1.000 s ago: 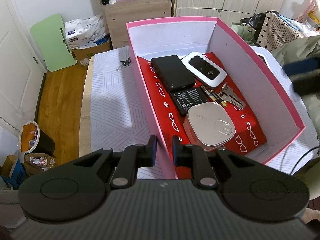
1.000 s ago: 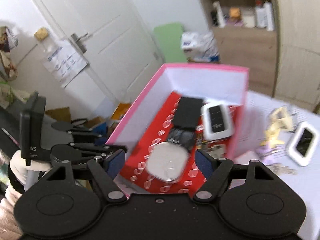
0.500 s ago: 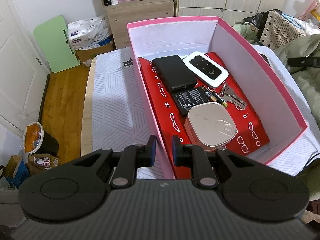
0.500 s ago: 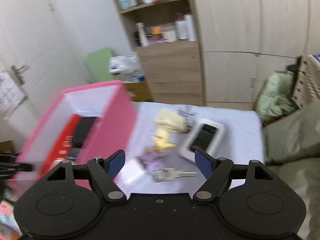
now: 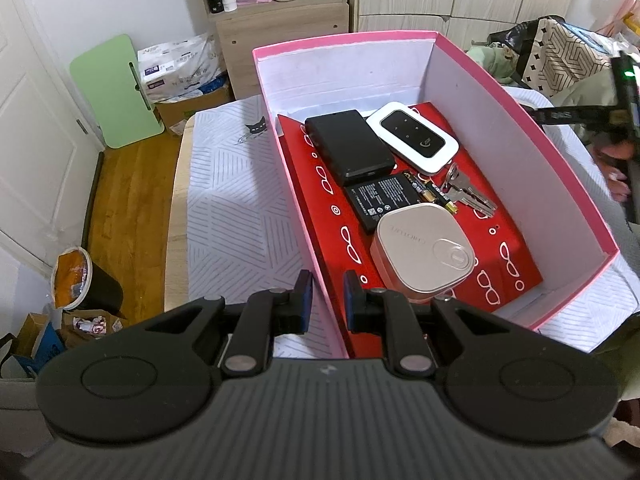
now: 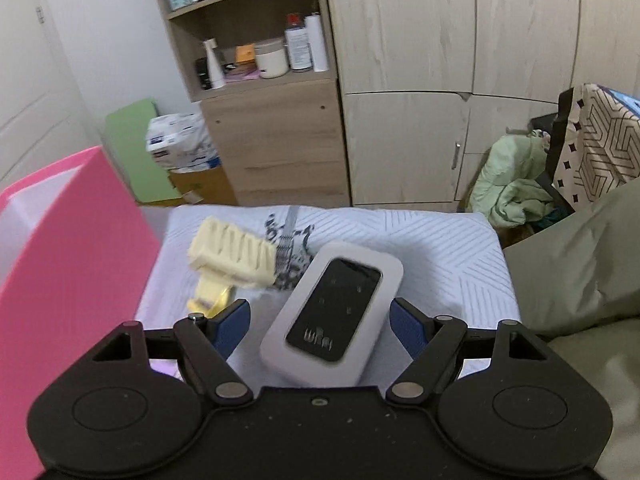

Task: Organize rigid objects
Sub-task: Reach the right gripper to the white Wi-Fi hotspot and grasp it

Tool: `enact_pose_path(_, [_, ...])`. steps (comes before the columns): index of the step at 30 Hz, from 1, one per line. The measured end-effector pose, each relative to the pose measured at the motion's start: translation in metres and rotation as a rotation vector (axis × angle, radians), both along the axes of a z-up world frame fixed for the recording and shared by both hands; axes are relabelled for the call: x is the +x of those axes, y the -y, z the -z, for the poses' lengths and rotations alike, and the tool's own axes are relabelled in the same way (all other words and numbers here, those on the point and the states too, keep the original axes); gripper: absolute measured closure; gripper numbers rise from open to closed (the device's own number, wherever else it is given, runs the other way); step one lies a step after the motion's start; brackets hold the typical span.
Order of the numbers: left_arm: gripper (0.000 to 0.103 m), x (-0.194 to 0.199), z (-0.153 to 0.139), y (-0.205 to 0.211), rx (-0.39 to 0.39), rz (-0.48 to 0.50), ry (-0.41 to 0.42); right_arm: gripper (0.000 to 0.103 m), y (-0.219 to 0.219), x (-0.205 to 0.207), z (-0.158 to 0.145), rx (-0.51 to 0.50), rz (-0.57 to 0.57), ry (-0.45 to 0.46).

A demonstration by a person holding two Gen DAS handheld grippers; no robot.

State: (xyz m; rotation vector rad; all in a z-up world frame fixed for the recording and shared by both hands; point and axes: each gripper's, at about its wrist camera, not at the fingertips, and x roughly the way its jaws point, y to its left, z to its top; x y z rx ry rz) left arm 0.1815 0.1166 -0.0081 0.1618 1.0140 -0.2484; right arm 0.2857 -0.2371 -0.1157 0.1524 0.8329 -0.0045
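Note:
My left gripper (image 5: 325, 294) is shut on the near left wall of the pink box (image 5: 304, 216). Inside the box lie a black power bank (image 5: 348, 146), a white pocket router (image 5: 412, 136), a flat battery (image 5: 382, 198), keys (image 5: 466, 192) and a beige square case (image 5: 422, 252). My right gripper (image 6: 318, 322) is open, its fingers on either side of a second white router (image 6: 334, 312) that lies on the table cloth. The pink box also shows at the left of the right wrist view (image 6: 68, 248).
A yellow clip-like object (image 6: 232, 256) and a dark metal item (image 6: 288, 256) lie beyond the router on the cloth. A wooden cabinet (image 6: 272, 136) stands behind the table. Green fabric (image 6: 580, 256) lies at the right. A bin (image 5: 80, 280) stands on the floor at left.
My right gripper has swung away from the box to the right and come down around the white router on the cloth. My left gripper has kept its hold on the box wall.

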Motion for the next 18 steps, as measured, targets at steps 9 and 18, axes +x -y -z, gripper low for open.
enact_pose_path(9, [0.089, 0.001, 0.0, -0.004, -0.014, 0.007, -0.003, 0.03, -0.011, 0.001, 0.015, -0.121, -0.033, 0.028])
enact_pose_path(18, [0.089, 0.002, 0.001, -0.004, -0.015, 0.013, 0.002, 0.029, 0.0, -0.007, 0.006, -0.094, -0.108, -0.045])
